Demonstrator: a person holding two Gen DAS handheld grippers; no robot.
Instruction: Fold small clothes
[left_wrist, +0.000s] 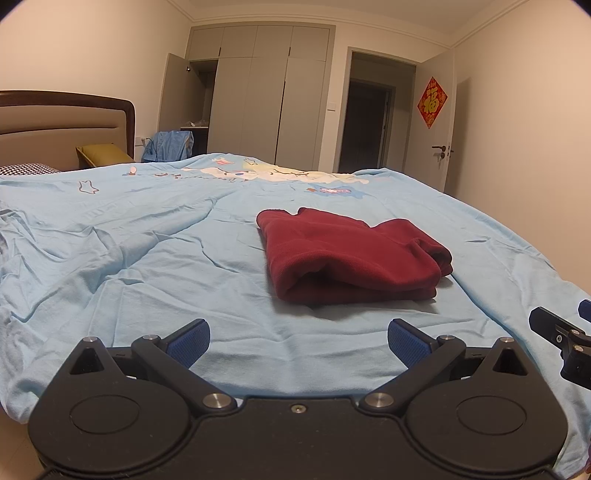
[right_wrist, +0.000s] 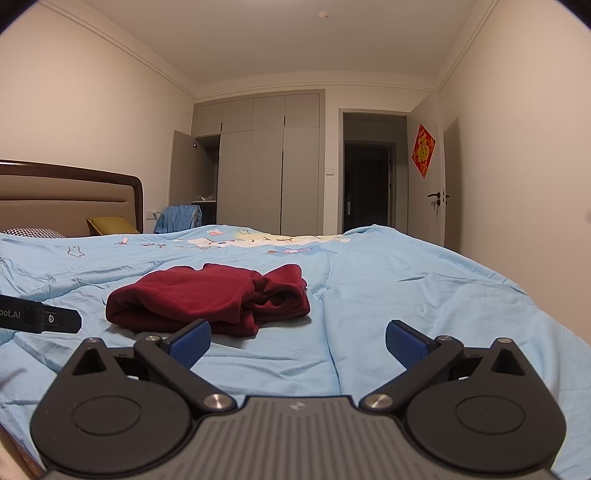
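Hiding its shape, folded red garment (left_wrist: 351, 254) on bedsheet (left_wrist: 147, 258).

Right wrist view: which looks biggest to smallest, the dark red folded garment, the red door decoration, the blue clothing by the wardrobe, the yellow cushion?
1. Dark red folded garment, though it is nearest the camera.
2. and 3. Yellow cushion and blue clothing: too alike to rank.
4. Red door decoration.

A home bedroom: bed (right_wrist: 369, 280) with headboard (right_wrist: 70, 199), built-in wardrobe (right_wrist: 266, 162), probably a hallway beyond the door (right_wrist: 428, 166).
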